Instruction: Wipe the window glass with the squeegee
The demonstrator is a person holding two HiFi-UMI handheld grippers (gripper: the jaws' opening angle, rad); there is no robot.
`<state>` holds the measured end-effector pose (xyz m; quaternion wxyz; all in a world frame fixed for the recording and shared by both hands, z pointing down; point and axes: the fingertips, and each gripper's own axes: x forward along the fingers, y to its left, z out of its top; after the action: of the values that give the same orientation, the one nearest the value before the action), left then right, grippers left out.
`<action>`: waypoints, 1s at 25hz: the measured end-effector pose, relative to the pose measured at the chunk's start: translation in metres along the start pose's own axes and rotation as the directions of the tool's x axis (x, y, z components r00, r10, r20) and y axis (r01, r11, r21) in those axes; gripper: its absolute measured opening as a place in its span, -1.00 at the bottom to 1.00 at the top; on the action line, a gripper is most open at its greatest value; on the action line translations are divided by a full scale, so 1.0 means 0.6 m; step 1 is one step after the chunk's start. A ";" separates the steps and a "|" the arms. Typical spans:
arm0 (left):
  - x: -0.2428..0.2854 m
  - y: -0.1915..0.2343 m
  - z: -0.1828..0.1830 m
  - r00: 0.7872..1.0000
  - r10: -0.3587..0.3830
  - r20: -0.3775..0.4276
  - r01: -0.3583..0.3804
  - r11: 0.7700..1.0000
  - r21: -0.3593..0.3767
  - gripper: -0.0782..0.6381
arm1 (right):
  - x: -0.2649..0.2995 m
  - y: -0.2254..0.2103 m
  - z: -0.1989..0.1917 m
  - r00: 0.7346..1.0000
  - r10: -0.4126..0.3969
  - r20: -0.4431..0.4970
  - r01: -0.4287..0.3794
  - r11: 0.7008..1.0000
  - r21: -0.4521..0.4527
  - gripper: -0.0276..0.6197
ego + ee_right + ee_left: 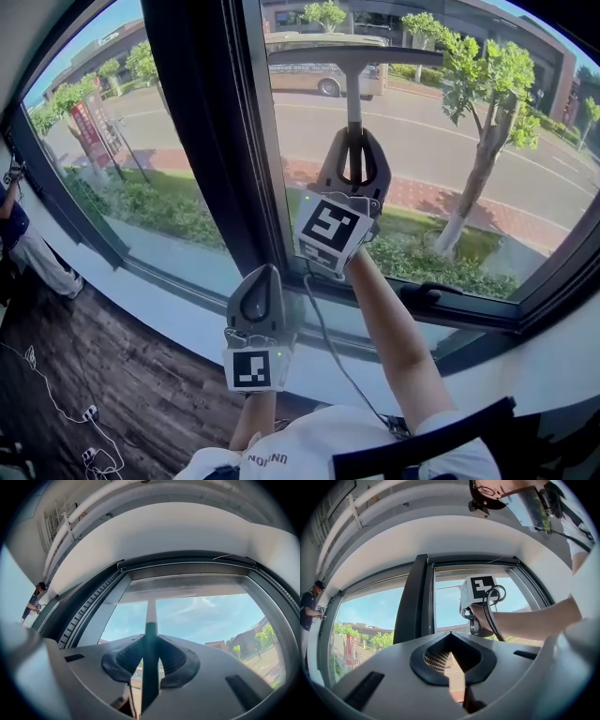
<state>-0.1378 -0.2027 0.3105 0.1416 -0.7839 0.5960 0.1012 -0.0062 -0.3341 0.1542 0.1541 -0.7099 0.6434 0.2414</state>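
The squeegee stands upright against the right window pane [487, 141], with its blade [354, 56] near the top of the glass and its handle [354, 112] running down. My right gripper [354, 155] is shut on that handle. In the right gripper view the handle [150, 639] passes between the closed jaws and the blade [159, 595] lies across the upper glass. My left gripper [255, 300] hangs lower, by the sill, shut with nothing in it. The left gripper view shows its jaws [452, 660] closed and the right gripper's marker cube [480, 588] above.
A dark mullion [216, 141] splits the right pane from the left pane [122, 159]. A black window handle [431, 295] sits on the lower frame at right. Below is the white sill [178, 323]. A person [19, 234] stands far left, and cables [84, 431] lie on the wooden floor.
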 end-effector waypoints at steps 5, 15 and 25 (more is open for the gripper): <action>-0.001 0.002 0.003 1.000 0.005 0.001 -0.005 1.000 -0.006 -0.79 | -0.016 0.003 -0.021 1.000 0.005 -0.023 -0.005 1.000 -0.005 -0.62; -0.011 0.003 0.005 1.000 0.000 0.005 0.000 1.000 0.029 -0.79 | -0.048 0.013 -0.055 0.997 0.024 -0.067 -0.023 1.000 0.021 -0.62; -0.016 -0.005 -0.006 1.000 0.004 -0.008 -0.004 1.000 0.019 -0.79 | -0.069 0.011 -0.078 0.995 0.029 -0.098 -0.029 1.000 0.002 -0.62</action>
<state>-0.1375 -0.1943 0.3177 0.1462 -0.7818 0.5991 0.0927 -0.0085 -0.3254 0.2164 0.1190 -0.7114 0.6605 0.2084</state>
